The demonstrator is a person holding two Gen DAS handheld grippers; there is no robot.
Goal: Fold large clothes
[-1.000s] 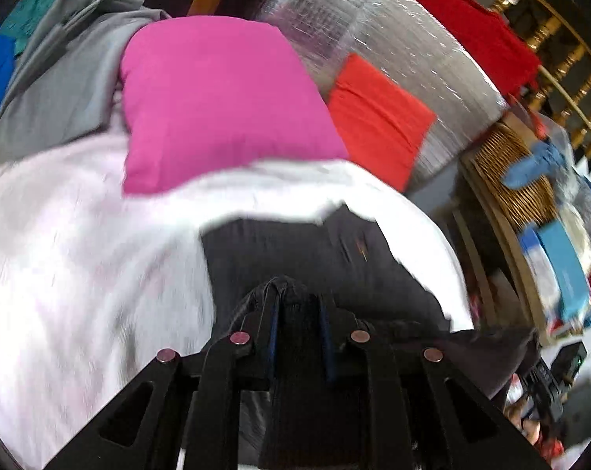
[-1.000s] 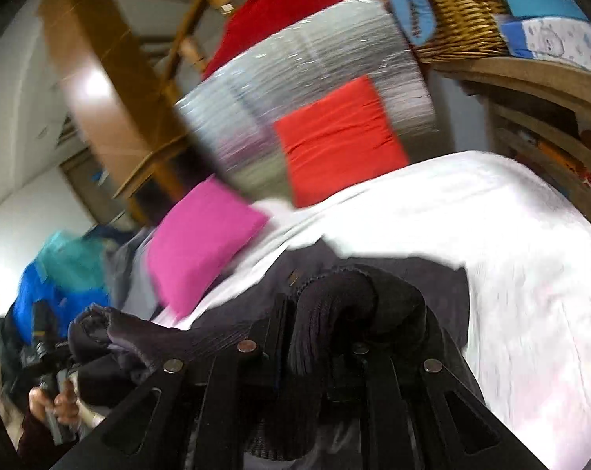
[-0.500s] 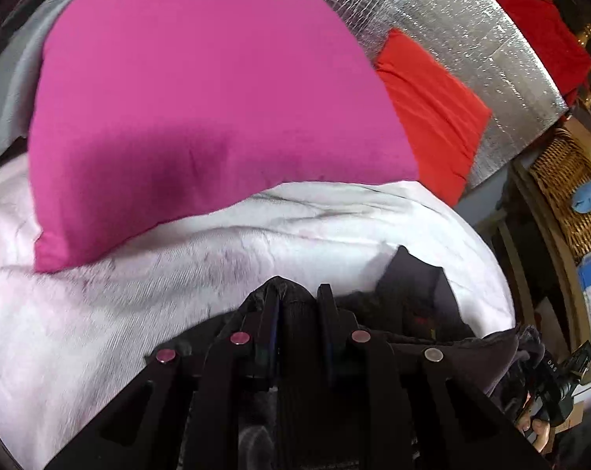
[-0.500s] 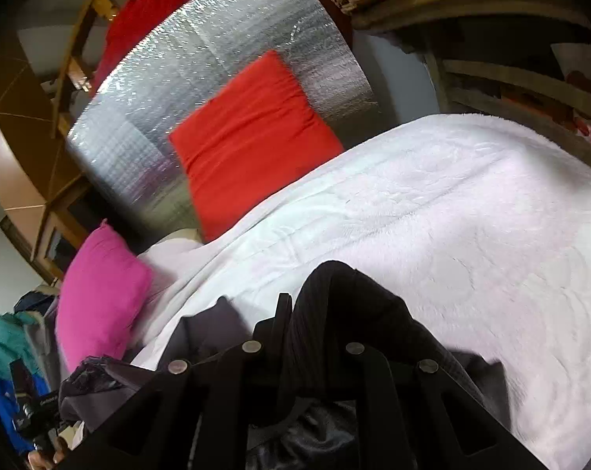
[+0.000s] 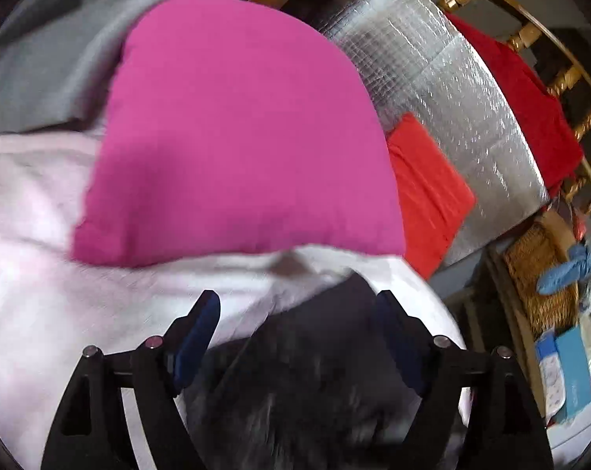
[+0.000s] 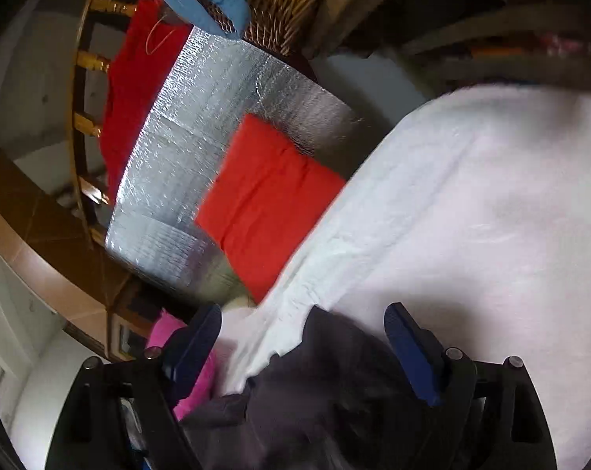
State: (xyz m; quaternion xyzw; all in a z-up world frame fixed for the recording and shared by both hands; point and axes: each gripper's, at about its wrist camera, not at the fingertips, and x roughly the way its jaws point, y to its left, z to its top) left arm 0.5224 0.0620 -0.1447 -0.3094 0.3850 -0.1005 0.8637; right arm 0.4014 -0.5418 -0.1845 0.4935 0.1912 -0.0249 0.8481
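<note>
Both grippers, left (image 5: pixel 295 309) and right (image 6: pixel 303 321), have just been opened; the dark garment (image 5: pixel 319 376) lies unclamped between them on the white bed (image 5: pixel 40 274), its axis unclear. The pink pillow (image 5: pixel 236 137) is shown large only in the left view.

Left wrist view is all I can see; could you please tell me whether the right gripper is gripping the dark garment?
Observer: No. The right gripper has just been opening. The garment lies between its fingers, pads off it.
Operator: Thank you. How does the garment lie there?
Observer: It is blurred, but it looks like a loose heap, with one tip pointing toward the red cushion.
Operator: And what is on that gripper's right?
Observer: The white blanket, which runs to the picture's right edge.
</note>
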